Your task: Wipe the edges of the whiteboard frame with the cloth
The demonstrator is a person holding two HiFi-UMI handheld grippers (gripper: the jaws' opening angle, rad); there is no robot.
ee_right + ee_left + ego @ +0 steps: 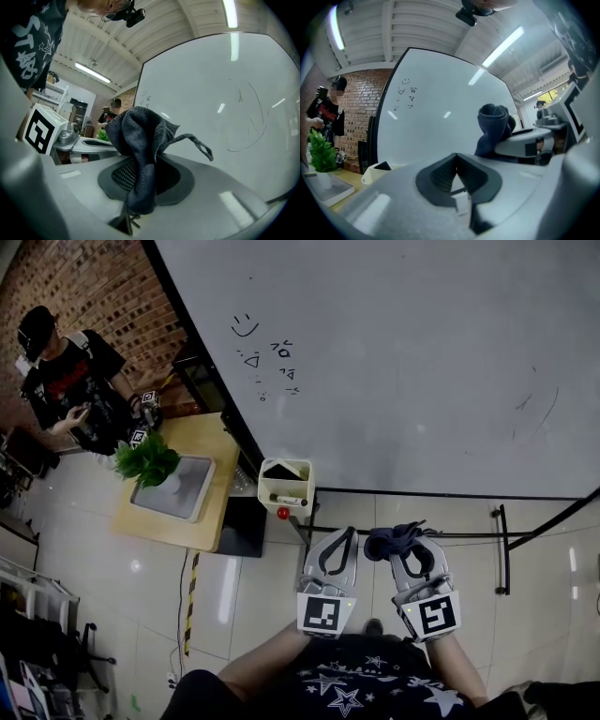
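1. Closest to our right gripper's camera hangs the cloth (140,154), a dark blue-grey knit bunch. Our right gripper (412,554) has its jaws clamped on the lower part of it. The rest bulges up above the jaws, and a thin loop trails out toward the board.
2. In the head view the cloth sits at the tip of that gripper, over the tiled floor (253,596). It is just below the bottom run of the whiteboard frame (187,320) and apart from it.
3. Our left gripper (345,538) is just beside the right one. Its jaws meet at the tips with nothing between them.
4. We see the frame as a thin black border down the left side and along the bottom of the whiteboard (403,381). The white surface carries a smiley (246,326) with a few small marks under it, and faint strokes farther right.
5. A white bin (286,486) sits at the board's lower left corner, with a small red knob (282,513) just beneath it.
6. Left of the bin stands a wooden table (173,526). On it a potted plant (147,460) rests on a grey tray (187,493).
7. Well apart from us, by the brick wall (94,282), a person (66,381) in a black shirt and cap stands beside the table.
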